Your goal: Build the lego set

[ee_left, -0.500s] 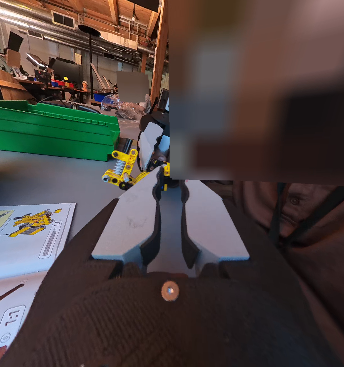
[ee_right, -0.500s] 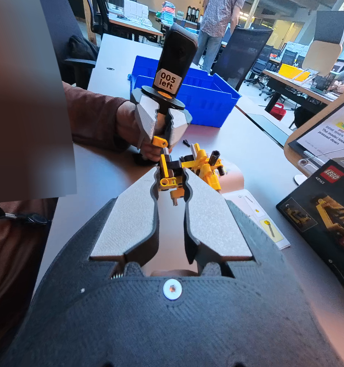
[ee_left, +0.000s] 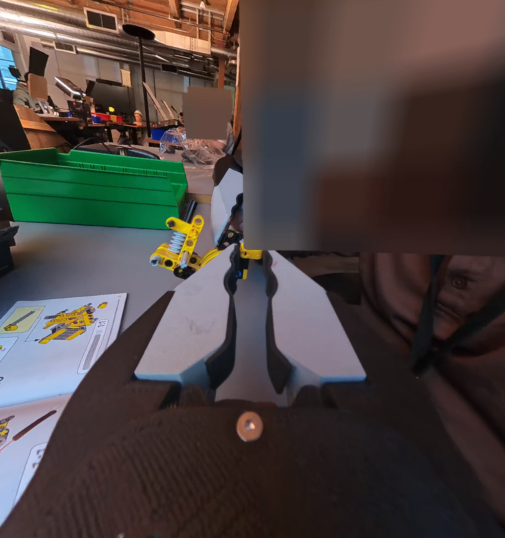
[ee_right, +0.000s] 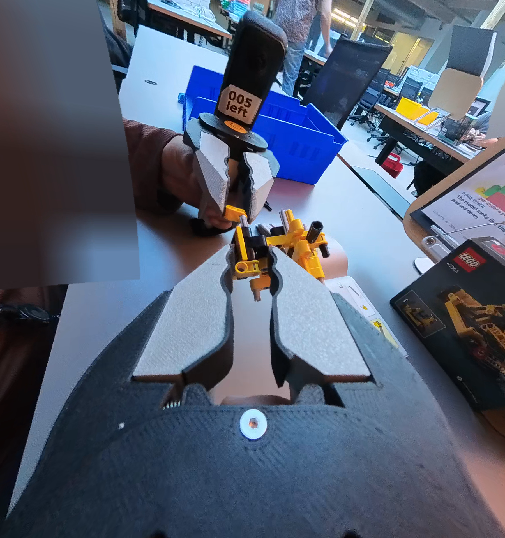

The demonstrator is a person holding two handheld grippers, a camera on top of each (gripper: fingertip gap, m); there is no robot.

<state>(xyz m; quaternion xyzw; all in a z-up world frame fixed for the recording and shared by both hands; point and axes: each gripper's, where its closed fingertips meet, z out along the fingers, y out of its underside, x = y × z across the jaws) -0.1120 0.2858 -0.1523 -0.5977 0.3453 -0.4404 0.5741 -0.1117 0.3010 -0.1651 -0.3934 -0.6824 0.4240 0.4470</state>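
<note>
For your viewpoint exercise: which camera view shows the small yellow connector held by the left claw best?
The right wrist view: the small yellow connector sits unobstructed between the left claw's tips, above the yellow and black lego assembly. The left wrist view shows only a yellow sliver under the blurred patch.

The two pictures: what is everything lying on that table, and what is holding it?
Yellow-and-black lego model: one, mid-table, gripped by right tongs.
Small yellow lego connector: one, pinched by left tongs above the model.
Green plastic bin: one, far side in the left wrist view.
Blue plastic bin: one, behind the left tongs in the right wrist view.
Printed instruction booklet: one, white, open flat.
Black lego box: one, right edge.
Grey table: one.
Left tongs: grey, shut.
Right tongs: grey, shut.
</note>
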